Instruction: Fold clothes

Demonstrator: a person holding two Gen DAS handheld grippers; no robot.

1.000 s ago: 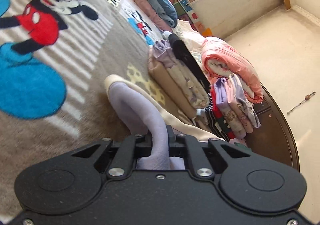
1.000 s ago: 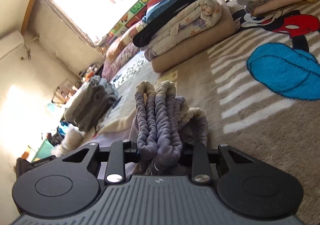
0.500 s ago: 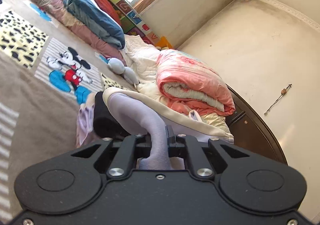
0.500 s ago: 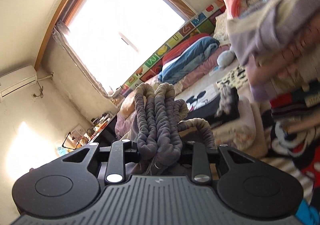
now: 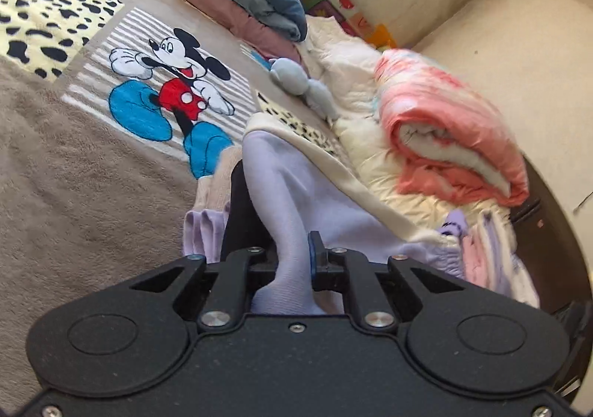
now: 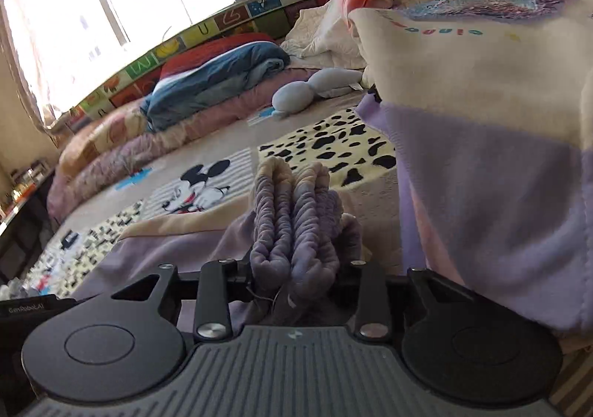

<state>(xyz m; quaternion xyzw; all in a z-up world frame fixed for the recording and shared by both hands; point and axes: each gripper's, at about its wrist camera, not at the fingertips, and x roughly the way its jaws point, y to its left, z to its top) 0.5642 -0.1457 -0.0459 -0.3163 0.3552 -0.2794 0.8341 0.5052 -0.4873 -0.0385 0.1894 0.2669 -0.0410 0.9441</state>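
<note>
Left gripper (image 5: pixel 292 257) is clamped on a fold of the lilac-and-cream garment (image 5: pixel 296 194), its jaws easing apart a little with the cloth between them. From there the garment runs forward over a dark folded piece (image 5: pixel 241 209) on my Mickey Mouse blanket (image 5: pixel 174 94).

Right gripper (image 6: pixel 296 269) has the bunched, ribbed purple hem (image 6: pixel 292 217) of the same garment between its fingers; the jaws are opening and the right finger now stands clear of the bunch. Beside it I see a folded cream-and-lilac top (image 6: pixel 481 120) carrying small upside-down coloured lettering I cannot read.

"GenRobot.AI" is printed on the black device (image 6: pixel 26 309) at my left edge. Letter tiles on the foam border (image 6: pixel 207 28) show U, Z and M. A rolled pink quilt (image 5: pixel 452 132) lies beyond the garment.
</note>
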